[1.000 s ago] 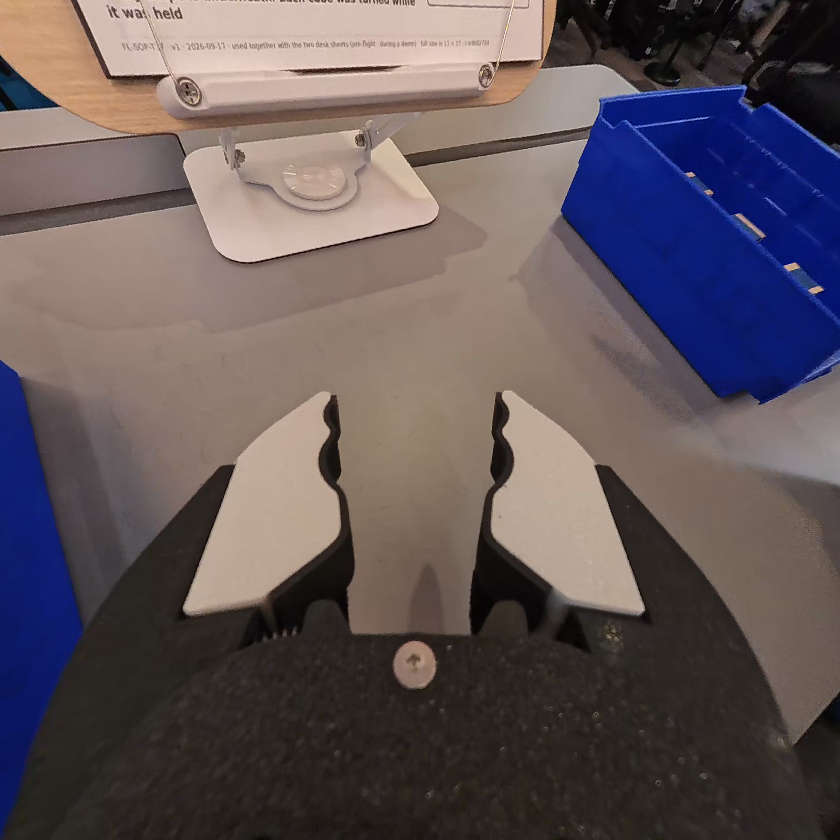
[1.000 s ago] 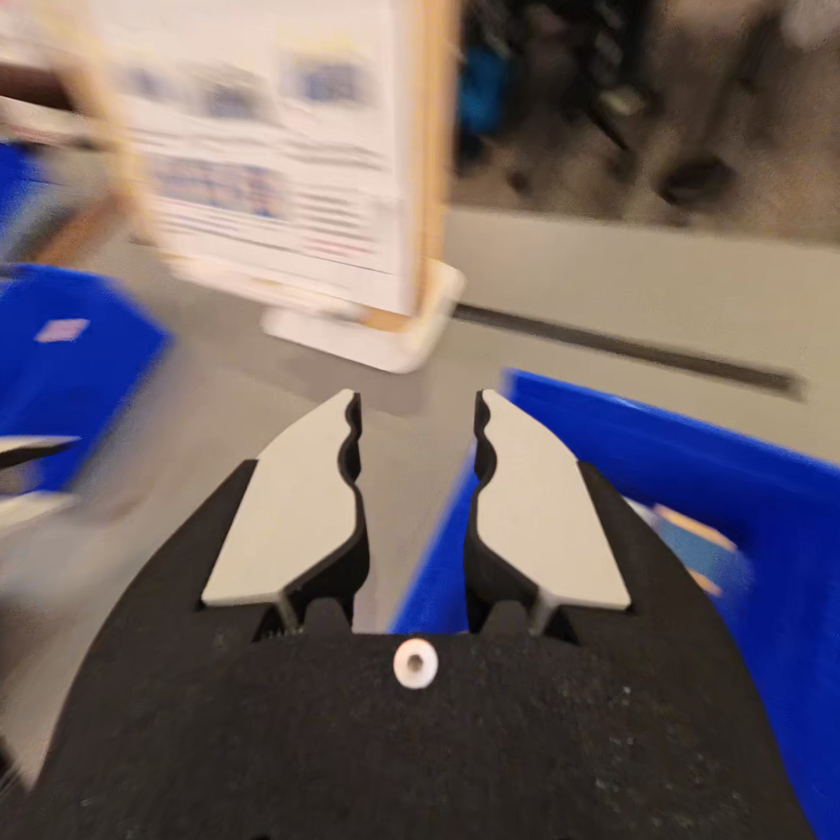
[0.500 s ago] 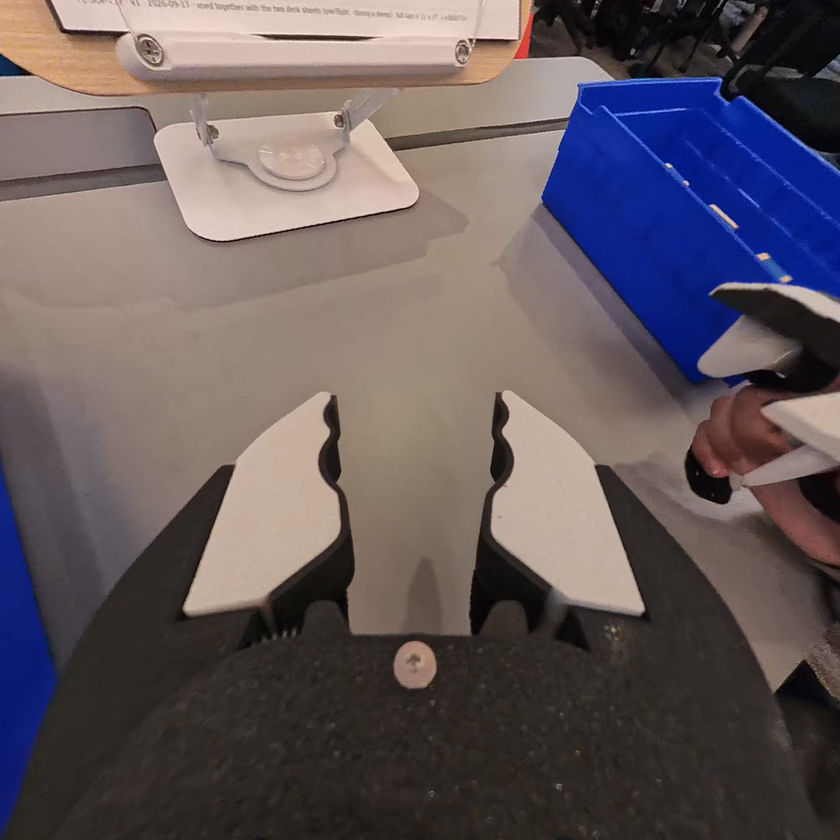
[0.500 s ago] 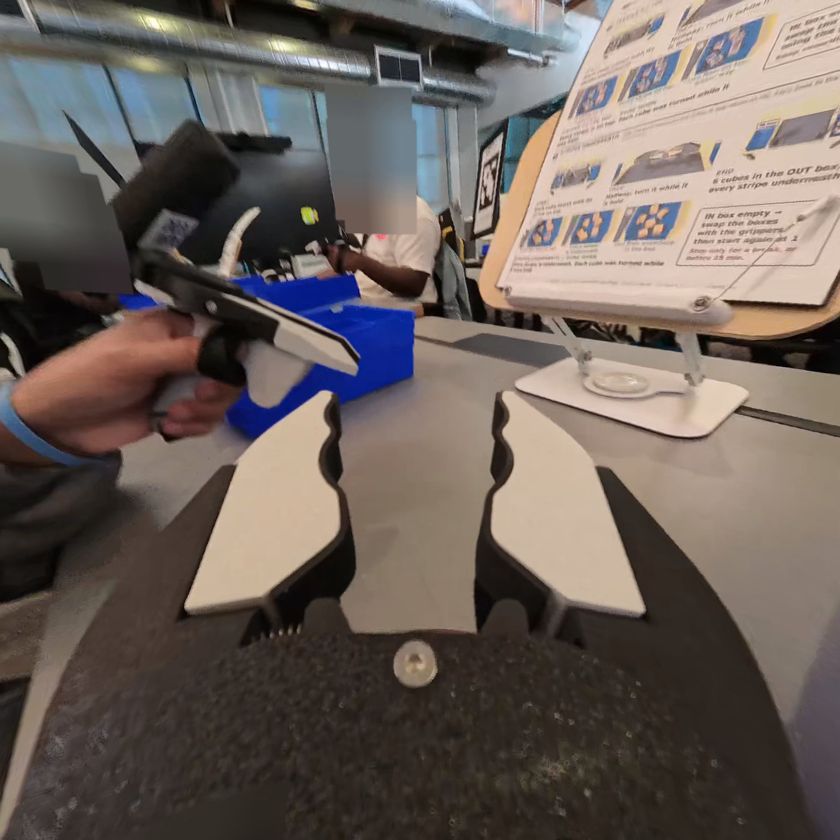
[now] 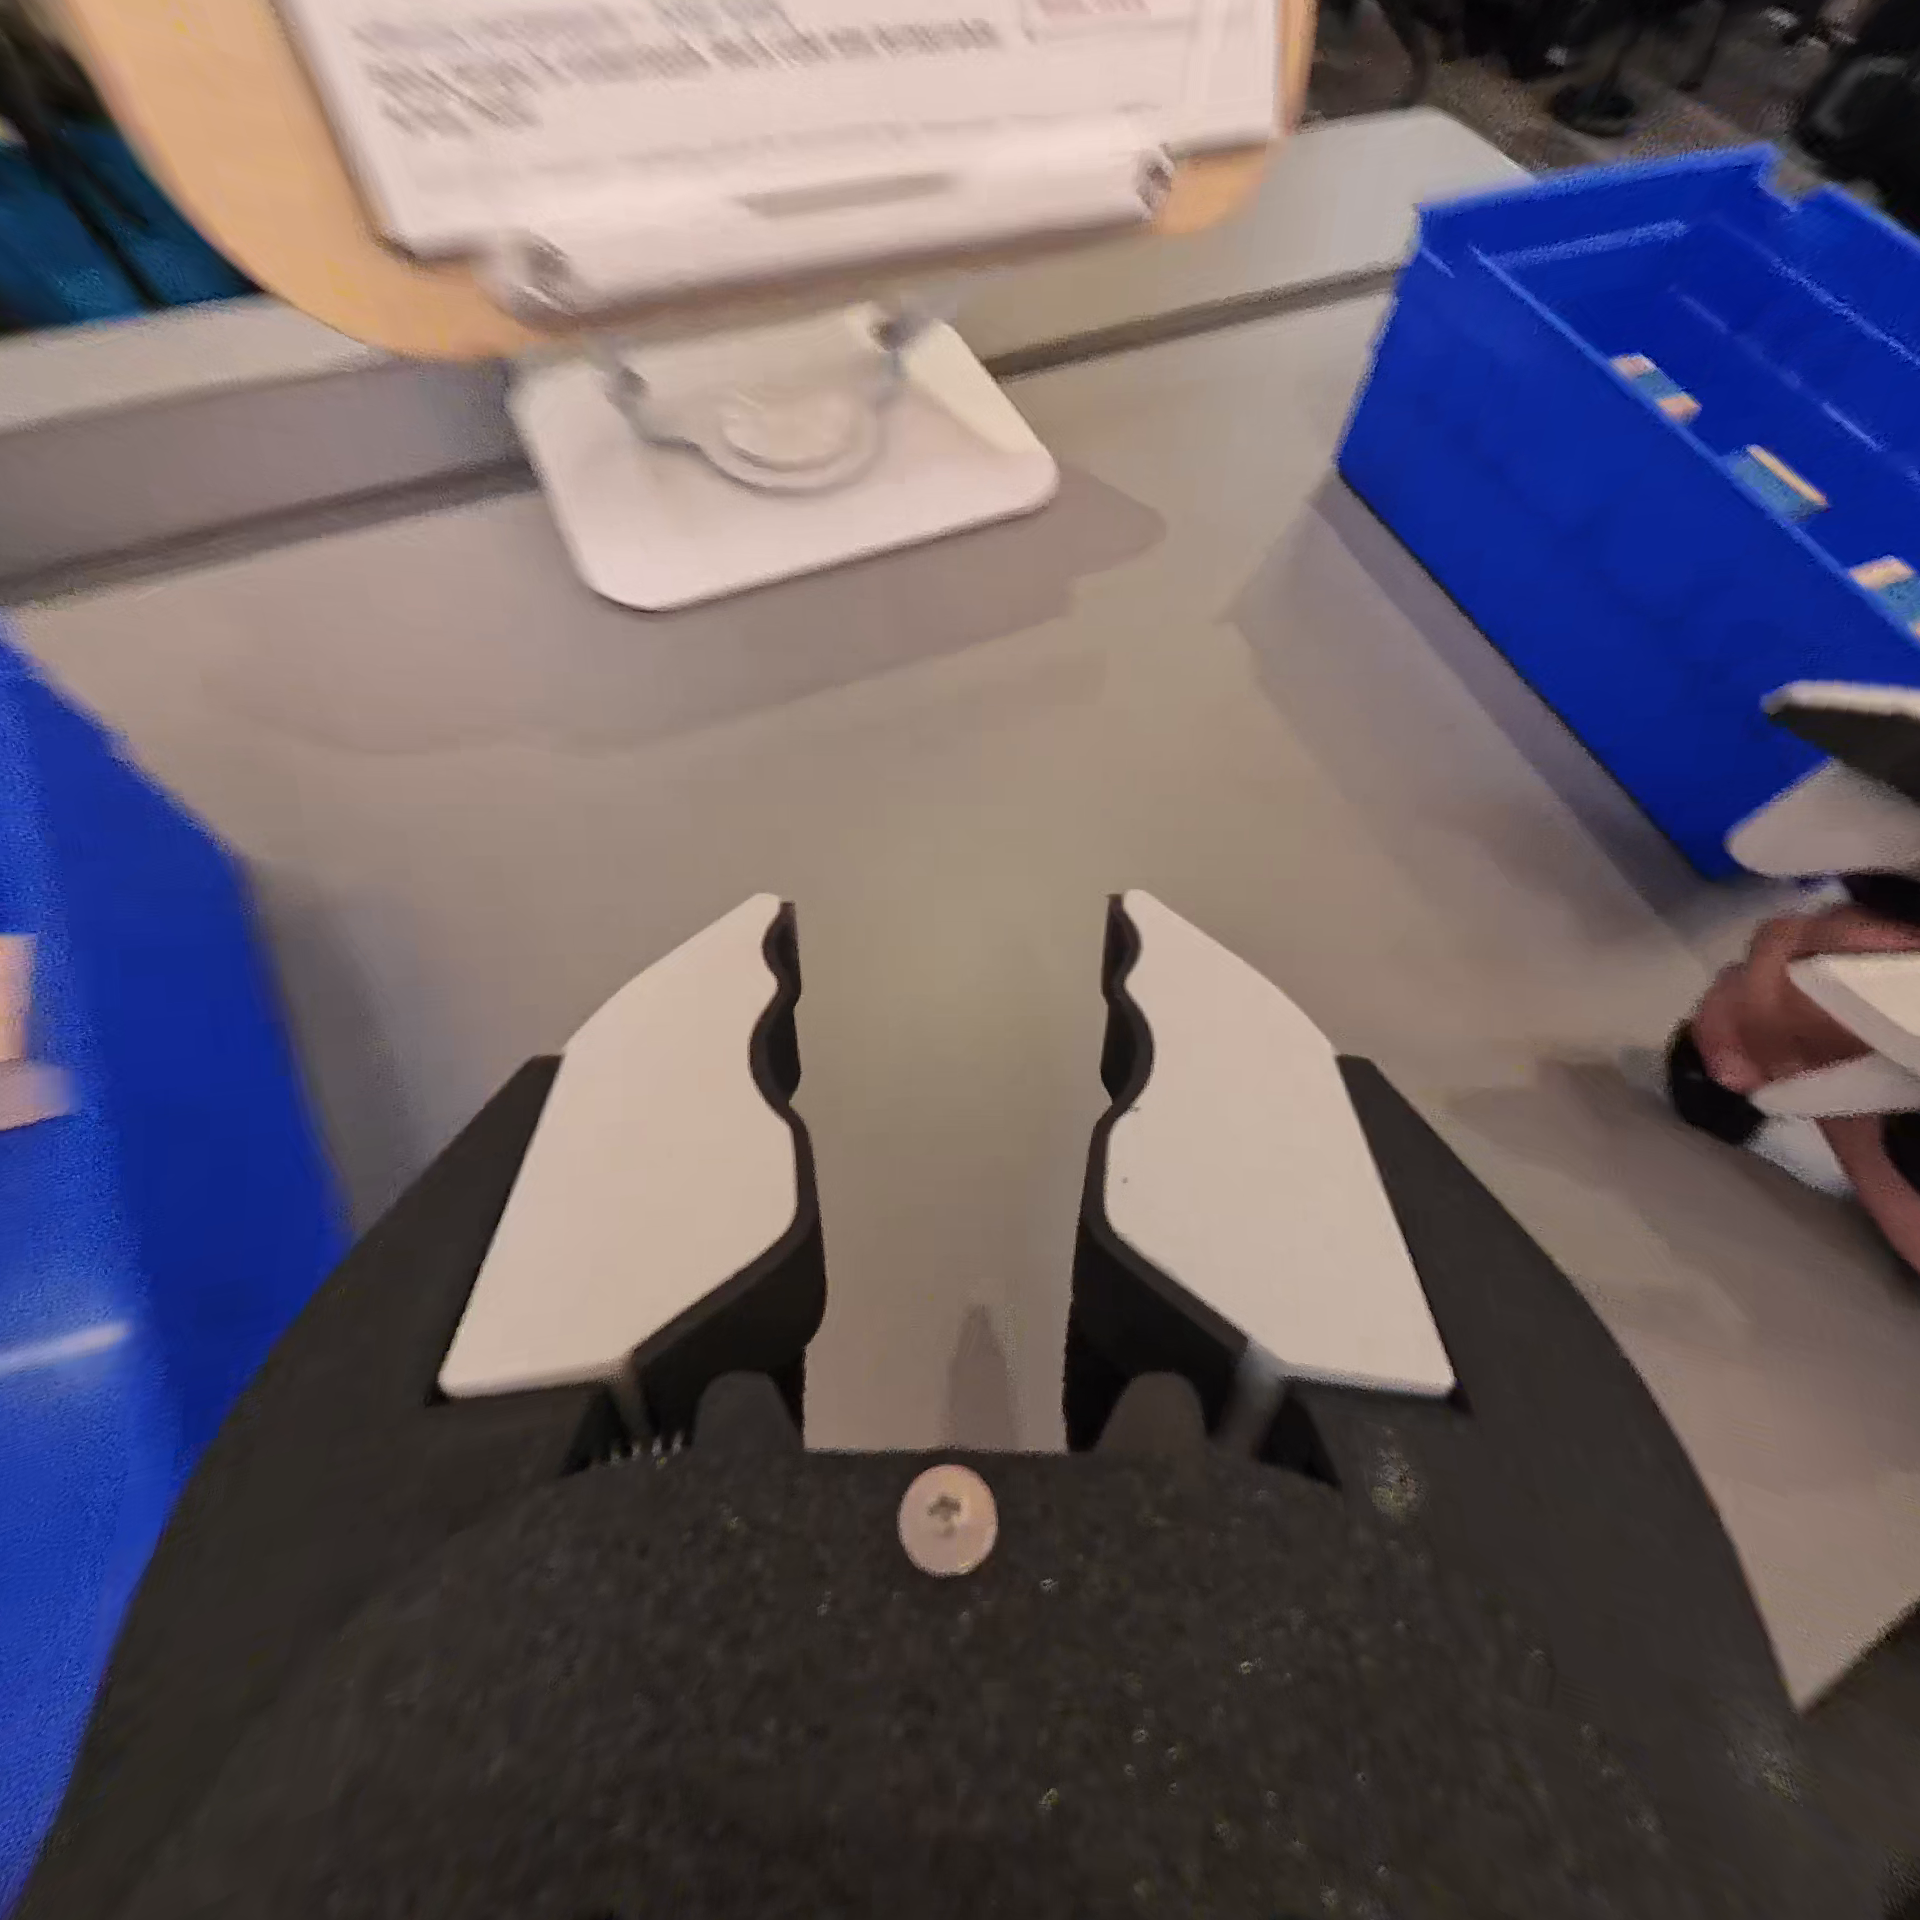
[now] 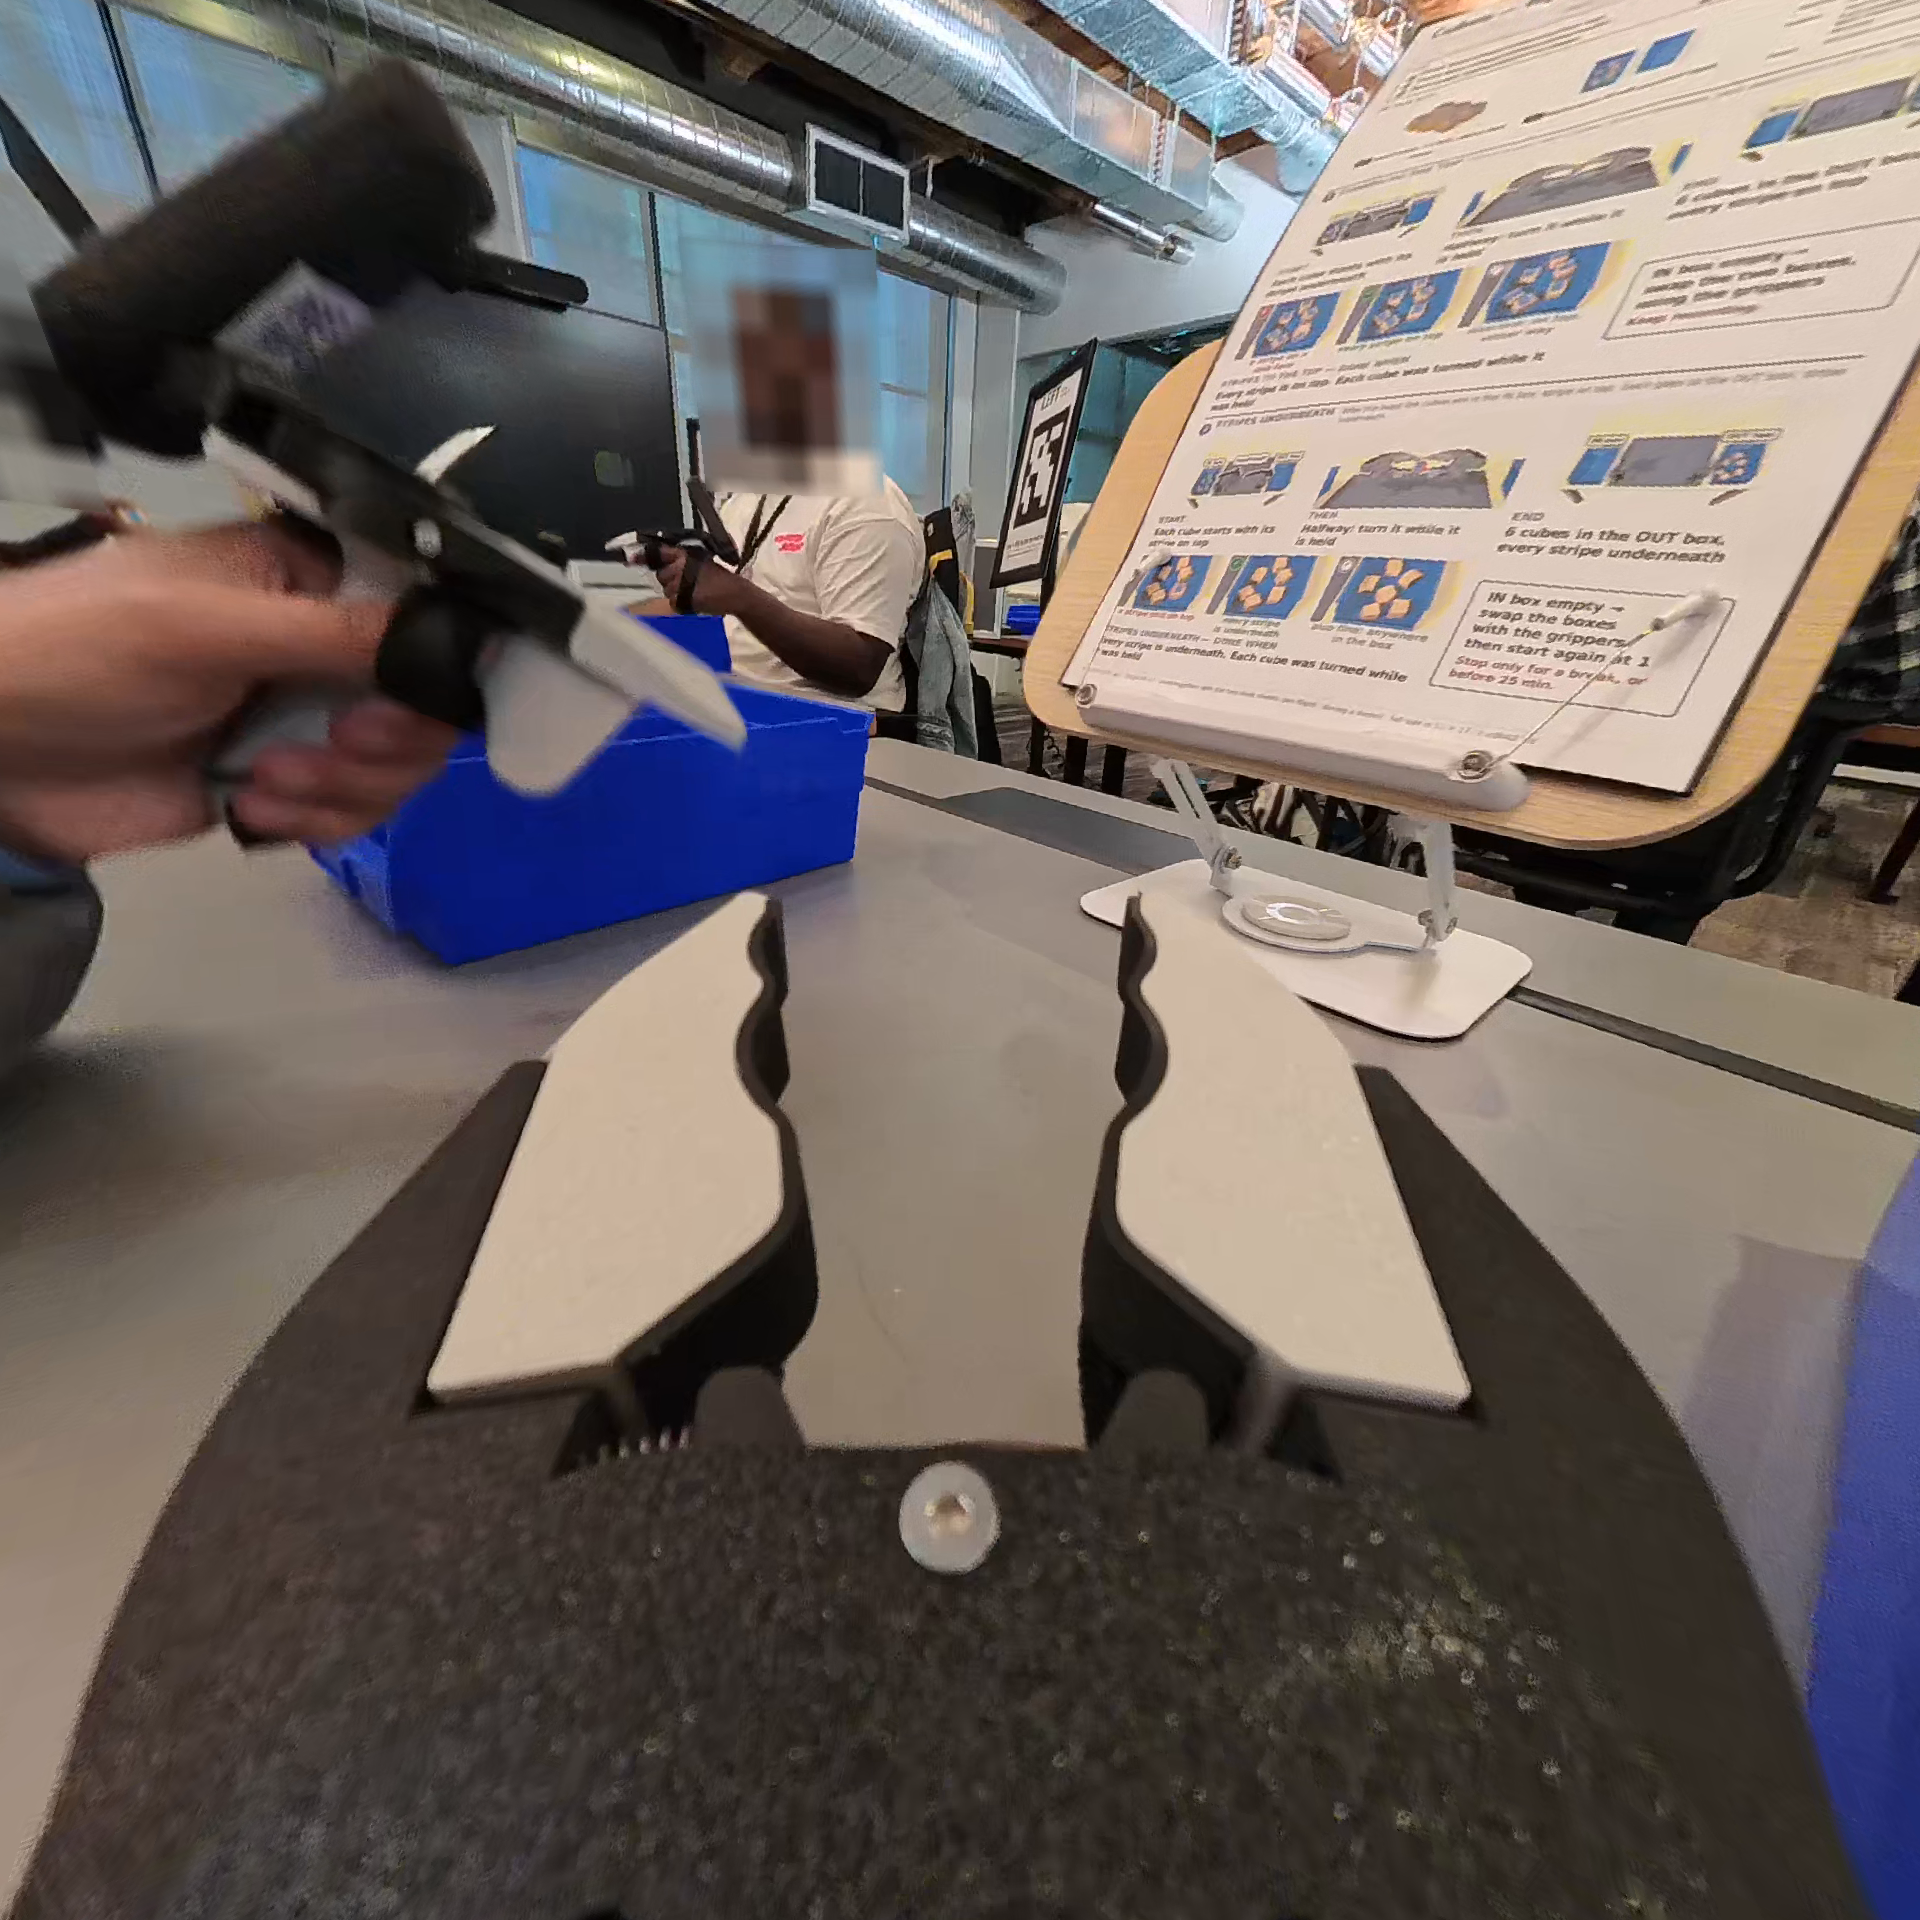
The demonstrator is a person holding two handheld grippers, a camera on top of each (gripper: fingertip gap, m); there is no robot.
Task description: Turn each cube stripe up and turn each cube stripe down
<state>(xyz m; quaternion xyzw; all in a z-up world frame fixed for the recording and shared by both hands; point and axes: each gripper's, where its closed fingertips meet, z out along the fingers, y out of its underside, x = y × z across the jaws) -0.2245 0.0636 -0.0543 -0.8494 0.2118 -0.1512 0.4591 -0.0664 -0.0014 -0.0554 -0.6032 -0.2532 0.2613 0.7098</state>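
Blue bin [image 5: 1621, 540] holding cubes [image 5: 1782, 480], right of empty jaws.

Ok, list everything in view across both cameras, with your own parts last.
Table: one, grey, under everything.
Blue bin: one, table's right side, small tan-and-blue pieces inside; too small to tell if cubes.
Second blue bin: one, table's left side.
Instruction sheet stand: one, white base, wooden board, far middle.
Person in white shirt: one, seated in the background.
Left claw: one, open, empty.
Right claw: one, open, empty.
Hands: two, one gripping each claw's handle.
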